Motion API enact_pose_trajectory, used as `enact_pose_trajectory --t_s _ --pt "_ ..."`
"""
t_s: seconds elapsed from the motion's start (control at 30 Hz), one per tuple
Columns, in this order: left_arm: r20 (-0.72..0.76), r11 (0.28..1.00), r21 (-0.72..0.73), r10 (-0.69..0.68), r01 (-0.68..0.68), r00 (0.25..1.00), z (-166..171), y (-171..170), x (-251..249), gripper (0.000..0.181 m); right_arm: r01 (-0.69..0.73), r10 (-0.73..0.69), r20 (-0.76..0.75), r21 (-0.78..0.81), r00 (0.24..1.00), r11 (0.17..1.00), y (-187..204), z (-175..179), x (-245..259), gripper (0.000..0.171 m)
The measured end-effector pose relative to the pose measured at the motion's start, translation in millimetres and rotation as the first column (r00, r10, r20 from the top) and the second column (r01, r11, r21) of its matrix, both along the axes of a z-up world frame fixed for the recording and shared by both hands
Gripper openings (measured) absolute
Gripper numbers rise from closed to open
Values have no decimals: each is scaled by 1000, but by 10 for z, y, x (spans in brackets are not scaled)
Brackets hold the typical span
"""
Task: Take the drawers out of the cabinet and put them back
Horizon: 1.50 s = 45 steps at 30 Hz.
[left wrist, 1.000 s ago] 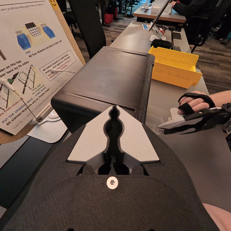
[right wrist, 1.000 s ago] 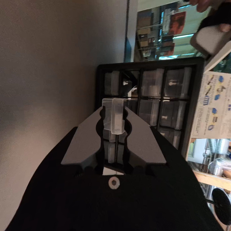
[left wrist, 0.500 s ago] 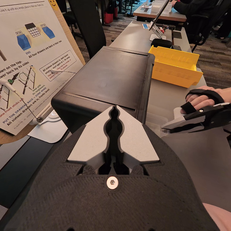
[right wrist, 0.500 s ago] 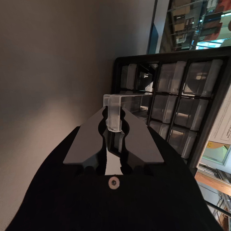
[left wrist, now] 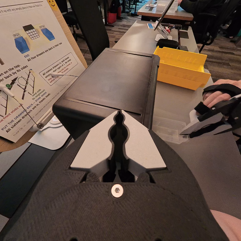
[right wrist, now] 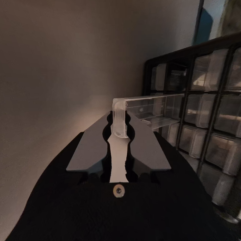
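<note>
keep the pull straight along the drawer's length, since a sideways twist would likely bind it in its slot; judged from how far it sticks out, it is close to coming free. in the right wrist view the right gripper (right wrist: 119, 117) is closed on the handle of the clear drawer (right wrist: 153, 110), just above frame centre, its rear still in the cabinet (right wrist: 193, 91) at right. the left gripper (left wrist: 120, 112) is closed on nothing, above the cabinet top.

Cabinet (right wrist: 195, 104) cropped right; far drawers (right wrist: 221, 156) blurred.
</note>
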<state>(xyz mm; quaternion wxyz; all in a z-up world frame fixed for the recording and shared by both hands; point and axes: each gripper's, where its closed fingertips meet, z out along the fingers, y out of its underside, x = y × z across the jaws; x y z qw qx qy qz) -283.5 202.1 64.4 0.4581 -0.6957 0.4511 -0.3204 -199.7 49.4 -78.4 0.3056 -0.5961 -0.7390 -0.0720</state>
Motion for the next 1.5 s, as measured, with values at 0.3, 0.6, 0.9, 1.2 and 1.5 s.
enact_pose_trajectory --t_s 0.3,0.6,0.9,1.2,1.5 --pt "1 1000 -2 -2 2 1000 -1 0 7 0 61 -112 -90 -439 990 896 -83 215 -82 15" --pt "7 1000 -7 -22 22 1000 0 -26 20 0 108 -147 -40 -499 988 860 -83 344 39 16" --pt "-8 1000 1 -16 16 1000 -3 -26 43 0 174 -130 120 -539 984 824 -181 240 72 14" --pt "-5 1000 2 -19 19 1000 -3 -25 44 0 61 29 161 -529 987 846 -544 -94 280 14" --pt "-5 1000 1 -15 15 1000 -2 -23 45 0 15 21 94 -361 995 932 -655 -641 236 14"
